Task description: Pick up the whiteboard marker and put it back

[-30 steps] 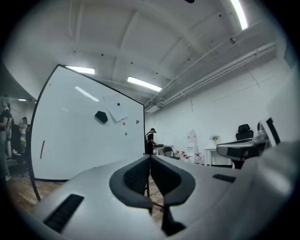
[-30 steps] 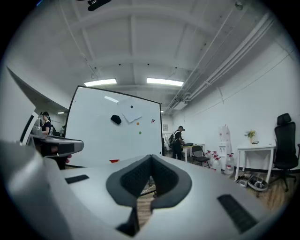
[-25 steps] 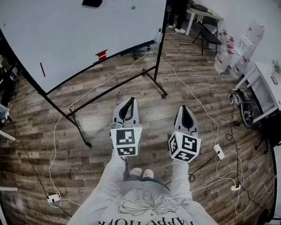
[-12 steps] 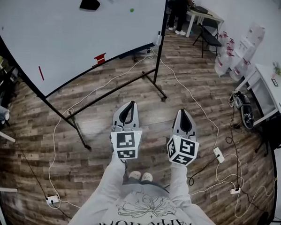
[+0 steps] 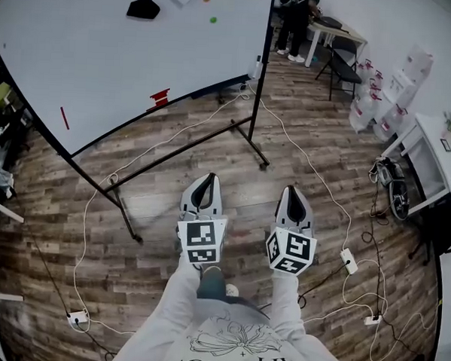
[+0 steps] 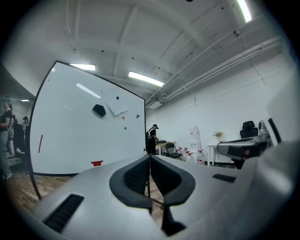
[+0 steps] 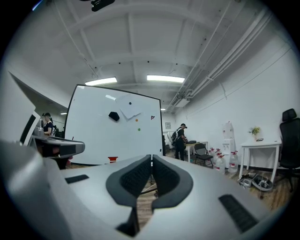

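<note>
Left gripper [image 5: 205,178] and right gripper [image 5: 294,191] ride side by side over the wooden floor [image 5: 324,173], both sets of jaws pressed closed with nothing between them; against a second ago they sit lower in the head view, nearer the person's body, and where two shoes showed there's now one leg [image 5: 211,282] forward. The slim red whiteboard marker [image 5: 64,118] sits tilted on the whiteboard [image 5: 104,49] near its left edge, well apart from both grippers; a red block [image 5: 160,97] sits further right.
</note>
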The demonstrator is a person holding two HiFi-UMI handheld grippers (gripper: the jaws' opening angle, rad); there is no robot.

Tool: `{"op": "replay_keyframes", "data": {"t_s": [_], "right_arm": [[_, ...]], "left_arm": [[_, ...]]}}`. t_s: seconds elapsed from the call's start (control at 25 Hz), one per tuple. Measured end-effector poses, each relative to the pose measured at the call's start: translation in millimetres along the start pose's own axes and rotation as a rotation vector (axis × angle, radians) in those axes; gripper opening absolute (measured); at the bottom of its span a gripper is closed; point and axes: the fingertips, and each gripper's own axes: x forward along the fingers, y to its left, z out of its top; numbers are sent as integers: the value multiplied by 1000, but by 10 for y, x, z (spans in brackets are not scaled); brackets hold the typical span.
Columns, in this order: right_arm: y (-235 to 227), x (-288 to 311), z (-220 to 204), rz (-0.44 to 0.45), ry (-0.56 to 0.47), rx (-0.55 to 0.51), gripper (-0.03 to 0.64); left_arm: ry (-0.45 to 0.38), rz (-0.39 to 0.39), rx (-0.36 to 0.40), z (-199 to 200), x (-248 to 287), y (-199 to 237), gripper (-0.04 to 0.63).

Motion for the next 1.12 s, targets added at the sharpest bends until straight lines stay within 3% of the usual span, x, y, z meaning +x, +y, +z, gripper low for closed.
{"op": "replay_keyframes", "data": {"t_s": [0.32, 0.8, 1.12], "right_arm": [[-128, 597, -55, 8, 9, 6, 5], [-181, 2418, 189, -11, -17, -11, 5], [-54, 3280, 186, 0, 1, -10, 5]], "left_arm": [[8, 0, 2, -21, 610, 77, 6], [-15, -42, 15, 203, 2350, 679, 6], [-5, -57, 6, 224, 3170, 1030, 6]]}}
